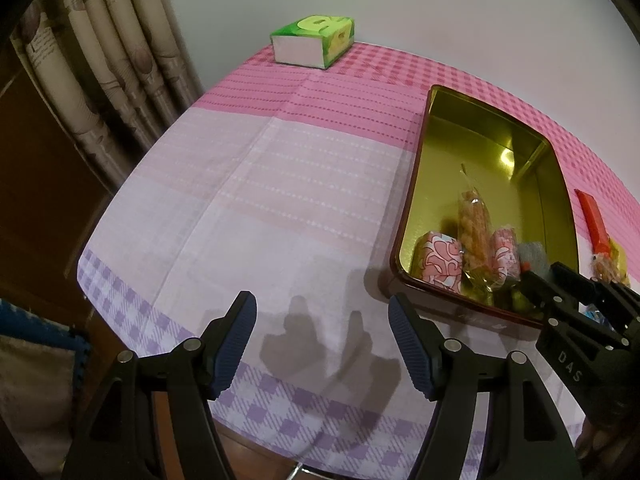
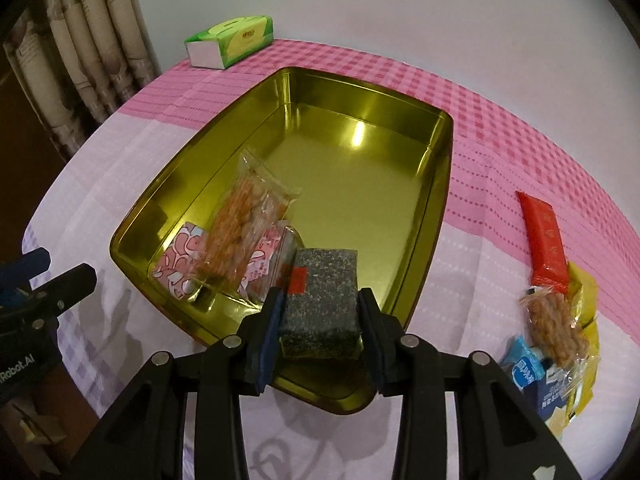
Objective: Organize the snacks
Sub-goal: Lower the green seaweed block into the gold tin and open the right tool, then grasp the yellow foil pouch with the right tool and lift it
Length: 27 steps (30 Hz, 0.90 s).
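A gold tin [image 2: 168, 184] lies open on the pink and lilac tablecloth. In its near corner lie a clear pack of peanuts [image 2: 240, 224] and two pink-and-white wrapped snacks [image 2: 180, 268]. My right gripper [image 2: 320, 312] is shut on a dark speckled snack block [image 2: 320, 292] with a red label, held over the tin's near edge. My left gripper [image 1: 322, 320] stands open above bare cloth left of the tin [image 1: 416, 184], with nothing between its fingers. To the tin's right lie a red bar [image 2: 546, 240], another peanut pack [image 2: 554, 328], a blue pack [image 2: 524, 372] and a yellow pack [image 2: 584, 292].
A green tissue box [image 1: 316, 40] stands at the table's far edge by the white wall. Patterned curtains [image 1: 120, 60] hang past the left edge. The table's near edge [image 1: 280, 408] runs just under my left gripper.
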Tool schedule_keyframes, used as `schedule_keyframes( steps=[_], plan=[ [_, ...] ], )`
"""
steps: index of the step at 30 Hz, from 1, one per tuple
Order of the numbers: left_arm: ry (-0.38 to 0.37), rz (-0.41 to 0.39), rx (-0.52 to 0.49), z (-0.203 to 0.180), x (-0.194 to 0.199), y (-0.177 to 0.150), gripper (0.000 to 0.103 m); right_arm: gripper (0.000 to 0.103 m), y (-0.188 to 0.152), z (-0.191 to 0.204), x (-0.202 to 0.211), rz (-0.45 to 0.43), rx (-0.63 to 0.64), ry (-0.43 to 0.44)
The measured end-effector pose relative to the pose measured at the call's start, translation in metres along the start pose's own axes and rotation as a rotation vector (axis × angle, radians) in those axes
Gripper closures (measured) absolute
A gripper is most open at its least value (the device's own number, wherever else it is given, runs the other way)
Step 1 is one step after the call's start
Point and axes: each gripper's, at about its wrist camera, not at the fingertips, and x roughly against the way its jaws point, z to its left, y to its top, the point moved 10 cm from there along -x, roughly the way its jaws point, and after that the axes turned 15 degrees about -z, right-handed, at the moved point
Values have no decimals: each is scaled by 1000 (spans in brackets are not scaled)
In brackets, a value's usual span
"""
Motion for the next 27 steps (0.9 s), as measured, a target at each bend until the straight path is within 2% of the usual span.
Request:
schedule_keyframes(
  steps=[4, 7, 16, 19, 22, 27],
  plan=[
    [-1, 3, -9, -1, -1, -1, 34, 60, 4, -1, 4, -17, -15, 18],
    [0, -1, -14, -2, 0, -1, 34, 44, 7, 1, 11, -36, -32, 27],
    [8, -5, -20, -2, 1, -1, 34, 43, 15, -13, 52, -111, -84, 89],
    [14, -9, -31, -2, 2, -1, 33, 43, 11, -34, 65, -126, -88, 74],
    [15, -12, -39, -3, 2, -1, 33, 43, 2, -72, 78, -129, -111, 27],
    [21, -14, -53, -5, 3, -2, 32, 40, -25, -158, 92, -110, -152, -95]
  ],
)
